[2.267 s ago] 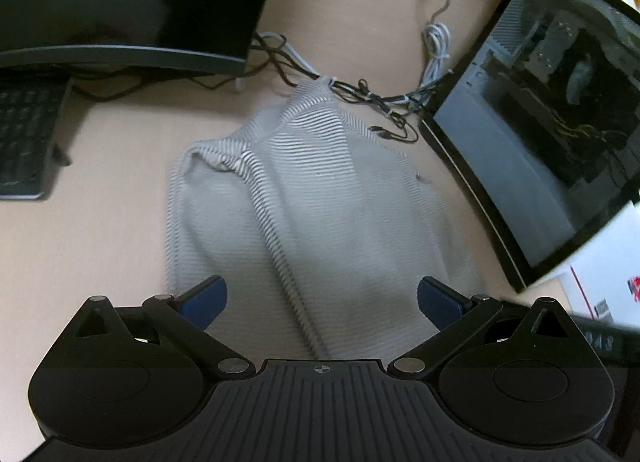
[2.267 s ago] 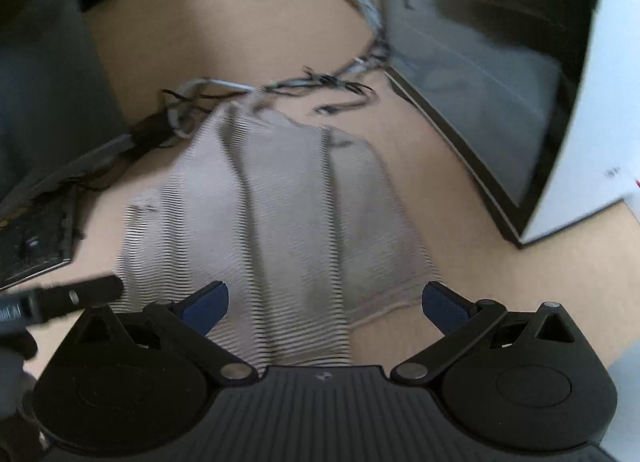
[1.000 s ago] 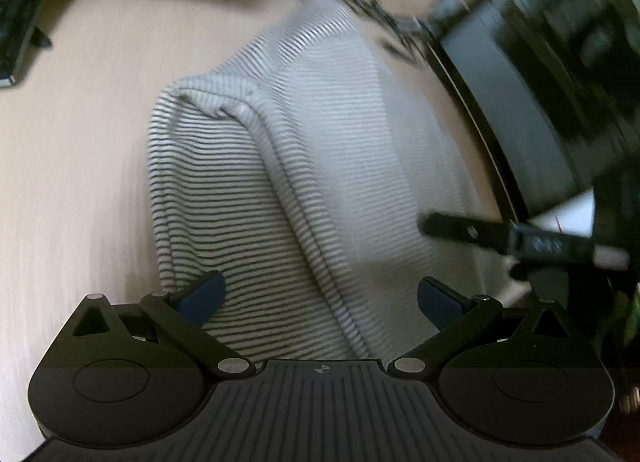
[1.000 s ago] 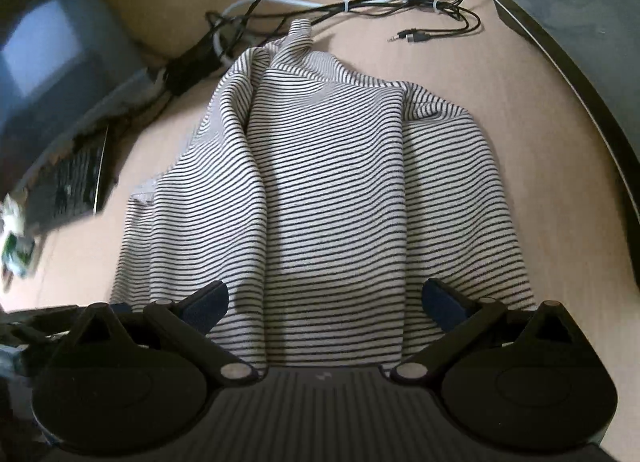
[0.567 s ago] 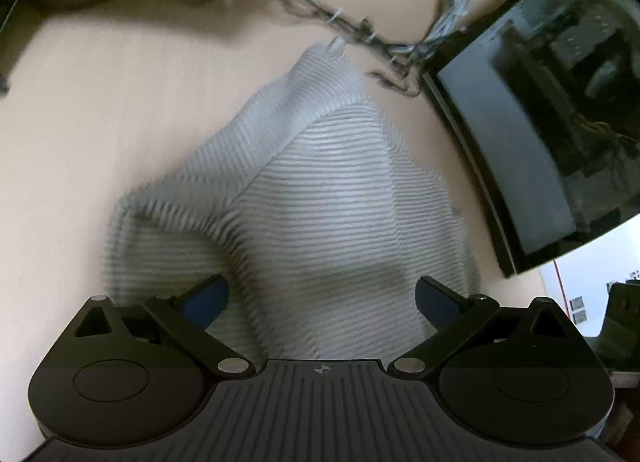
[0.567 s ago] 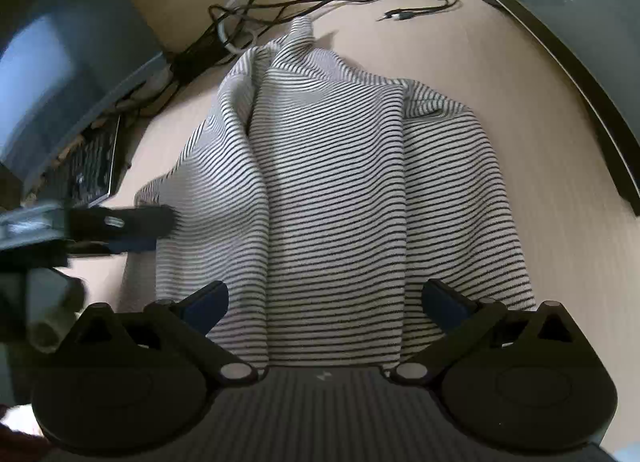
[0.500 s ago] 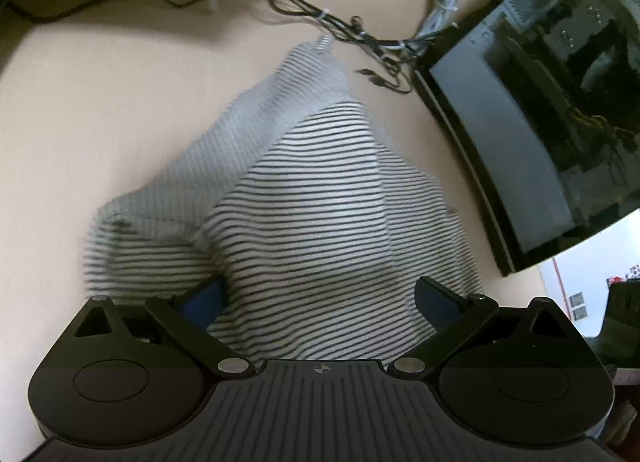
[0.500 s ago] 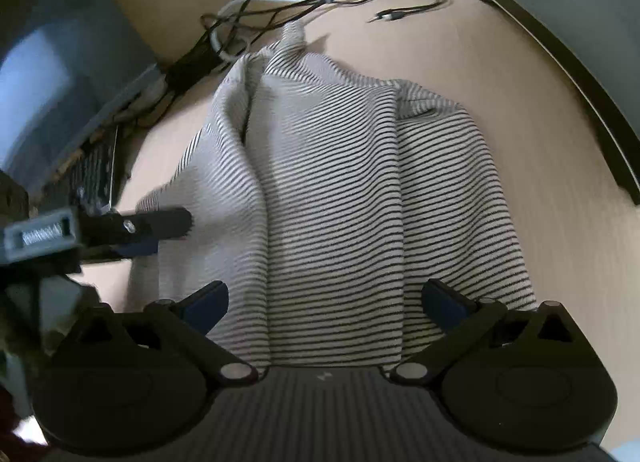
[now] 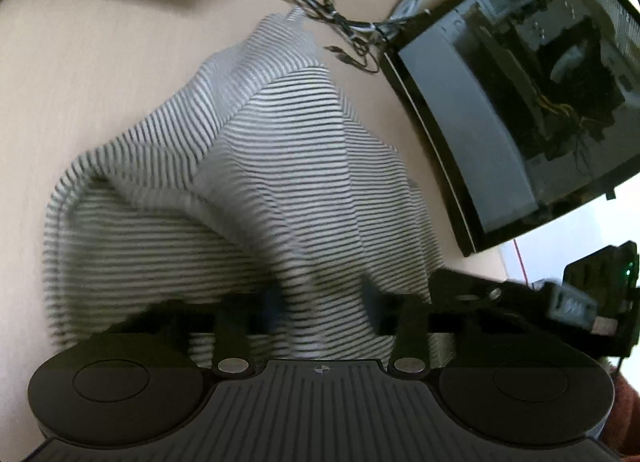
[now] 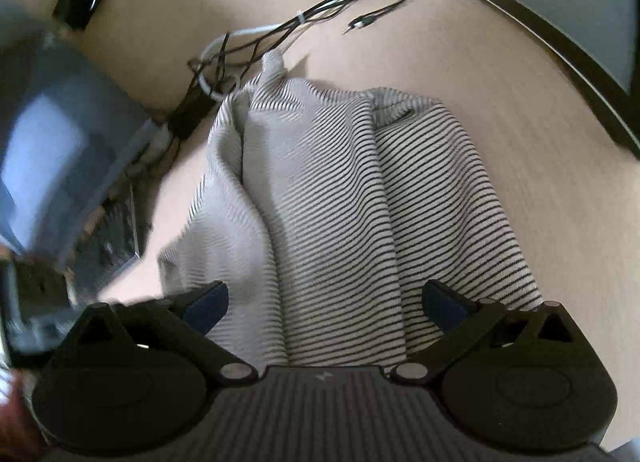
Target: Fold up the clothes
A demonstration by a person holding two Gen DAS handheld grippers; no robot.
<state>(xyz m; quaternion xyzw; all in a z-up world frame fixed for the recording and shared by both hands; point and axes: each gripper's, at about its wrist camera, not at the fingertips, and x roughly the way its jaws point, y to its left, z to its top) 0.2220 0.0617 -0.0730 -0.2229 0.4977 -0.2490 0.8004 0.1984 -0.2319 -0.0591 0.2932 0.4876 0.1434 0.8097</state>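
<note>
A grey and black striped garment (image 9: 256, 182) lies rumpled on the light wooden desk (image 9: 80, 62), with a raised fold down its middle. My left gripper (image 9: 320, 302) sits over its near edge with the fingers closing in on a pinch of cloth; motion blur hides the contact. In the right wrist view the same garment (image 10: 340, 202) spreads forward from my right gripper (image 10: 324, 302), which is open over the near hem. The right gripper's body also shows at the right edge of the left wrist view (image 9: 520, 302).
A computer case with a glass side panel (image 9: 520, 102) stands on the right. A tangle of cables (image 9: 320, 10) lies beyond the garment. A keyboard (image 10: 112, 238) and a monitor (image 10: 52, 142) are on the left in the right wrist view.
My left gripper's fingers have moved inward from wide open, gathering the garment's near edge. The right gripper stays open and has shifted over the hem; the cloth on the left has bunched up.
</note>
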